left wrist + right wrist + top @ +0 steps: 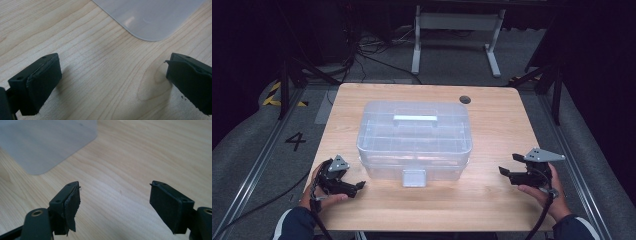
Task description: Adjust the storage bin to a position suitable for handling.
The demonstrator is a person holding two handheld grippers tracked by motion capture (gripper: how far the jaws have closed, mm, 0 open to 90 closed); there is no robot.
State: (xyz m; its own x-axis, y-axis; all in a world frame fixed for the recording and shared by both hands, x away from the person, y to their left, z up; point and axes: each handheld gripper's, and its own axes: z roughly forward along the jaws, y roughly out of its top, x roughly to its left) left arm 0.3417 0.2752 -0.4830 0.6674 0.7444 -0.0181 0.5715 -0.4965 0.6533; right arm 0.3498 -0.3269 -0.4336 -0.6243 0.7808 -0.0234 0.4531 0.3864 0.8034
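A clear plastic storage box with a lid, a top handle and a front latch sits in the middle of the wooden table. My left gripper rests low at the front left, held by a hand, jaws open and empty. At the front right my right gripper is also open, holding nothing. In the left gripper view the jaws stand wide apart over bare wood, with a corner of the box ahead. The right gripper view shows open jaws and a box corner at upper left.
A dark round grommet sits in the table near its far right corner. Beyond the table stands a white metal frame amid cables on the grey floor. A "4" is marked on the floor at left.
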